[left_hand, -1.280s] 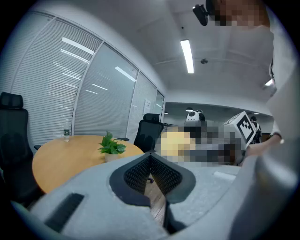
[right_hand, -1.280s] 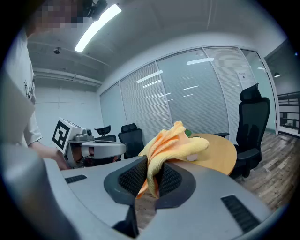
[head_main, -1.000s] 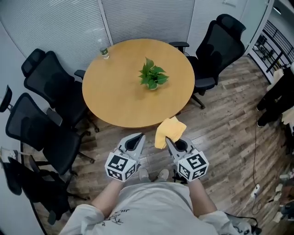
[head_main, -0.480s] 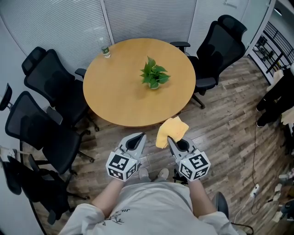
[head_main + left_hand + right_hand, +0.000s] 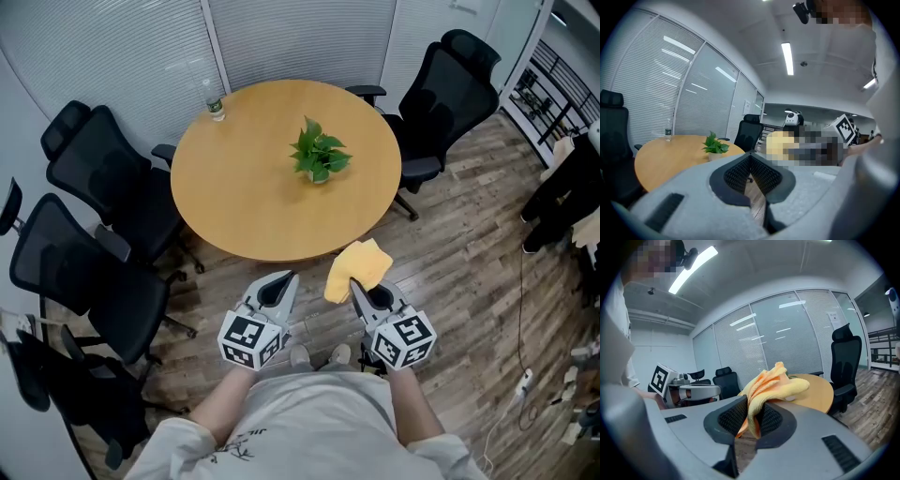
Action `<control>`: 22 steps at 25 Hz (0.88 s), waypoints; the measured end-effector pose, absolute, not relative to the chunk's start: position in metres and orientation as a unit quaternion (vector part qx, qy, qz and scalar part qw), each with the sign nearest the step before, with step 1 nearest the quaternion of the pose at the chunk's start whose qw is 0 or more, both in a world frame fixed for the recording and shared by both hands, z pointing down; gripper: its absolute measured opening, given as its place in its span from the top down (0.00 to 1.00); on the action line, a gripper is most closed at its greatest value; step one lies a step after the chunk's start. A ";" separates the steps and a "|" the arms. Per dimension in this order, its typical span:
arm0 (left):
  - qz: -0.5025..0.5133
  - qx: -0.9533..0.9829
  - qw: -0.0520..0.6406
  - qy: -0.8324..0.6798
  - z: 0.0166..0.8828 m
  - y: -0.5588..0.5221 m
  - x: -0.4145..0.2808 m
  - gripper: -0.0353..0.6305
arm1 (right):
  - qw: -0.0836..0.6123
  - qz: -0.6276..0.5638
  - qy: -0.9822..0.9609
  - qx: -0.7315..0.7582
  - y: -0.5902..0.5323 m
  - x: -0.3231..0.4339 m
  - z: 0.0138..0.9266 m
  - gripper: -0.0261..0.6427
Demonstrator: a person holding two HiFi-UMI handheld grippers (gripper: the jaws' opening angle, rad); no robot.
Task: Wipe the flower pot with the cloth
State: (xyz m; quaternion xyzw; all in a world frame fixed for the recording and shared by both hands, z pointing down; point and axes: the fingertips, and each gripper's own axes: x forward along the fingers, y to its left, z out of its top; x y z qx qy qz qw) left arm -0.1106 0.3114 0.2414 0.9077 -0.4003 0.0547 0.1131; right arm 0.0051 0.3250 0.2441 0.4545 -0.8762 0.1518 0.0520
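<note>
The cloth point(image 5: 358, 267) is a soft yellow-orange rag, crumpled and folded over on itself. It sits pinched between the jaws of the right gripper point(image 5: 355, 285). One end hangs down between the pads, while the bulk rises above them and flops forward past the jaw tips, held in the air. The flower pot point(image 5: 319, 176) is small and pale, with a leafy green plant in it. It stands upright on the round wooden table point(image 5: 244, 197), well ahead of the right gripper and a little to its left. Pot and cloth are well apart.
</note>
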 end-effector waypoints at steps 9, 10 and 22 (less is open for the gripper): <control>0.057 0.916 0.112 -0.381 0.245 0.305 -0.125 0.93 | 0.055 0.154 -0.871 0.464 0.318 -0.020 0.248 0.89; 0.056 0.916 0.113 -0.381 0.245 0.302 -0.126 0.93 | 0.054 0.156 -0.870 0.465 0.316 -0.020 0.249 0.89; 0.053 0.916 0.116 -0.381 0.251 0.263 -0.120 0.93 | 0.054 0.156 -0.871 0.463 0.277 -0.015 0.257 0.89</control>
